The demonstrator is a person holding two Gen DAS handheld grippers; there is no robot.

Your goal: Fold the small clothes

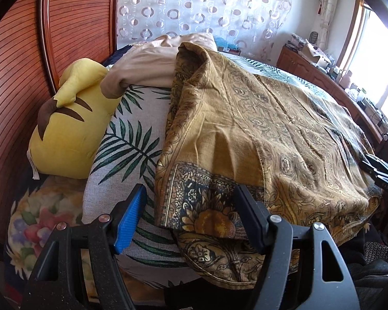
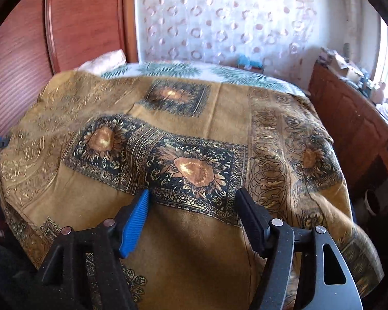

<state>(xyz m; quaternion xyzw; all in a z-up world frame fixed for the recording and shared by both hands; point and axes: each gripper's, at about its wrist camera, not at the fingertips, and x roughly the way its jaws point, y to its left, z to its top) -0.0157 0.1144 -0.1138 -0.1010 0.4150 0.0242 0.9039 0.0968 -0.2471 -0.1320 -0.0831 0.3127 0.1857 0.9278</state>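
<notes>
A mustard-gold garment with dark sunflower and paisley print (image 1: 258, 139) lies spread over the bed. My left gripper (image 1: 191, 193) is open, its jaws straddling the garment's near left corner, with nothing held. In the right wrist view the same garment (image 2: 181, 134) fills the view, laid fairly flat. My right gripper (image 2: 194, 196) is open just above the cloth near its front edge, holding nothing. The right gripper also shows at the right edge of the left wrist view (image 1: 382, 173).
A palm-leaf bedsheet (image 1: 132, 139) covers the bed. A yellow plush toy (image 1: 69, 121) and a beige pillow (image 1: 152, 62) lie by the wooden headboard (image 1: 18, 82). A floral cushion (image 1: 44, 222) sits at the near left. A wooden cabinet (image 2: 349, 118) with clutter stands on the right.
</notes>
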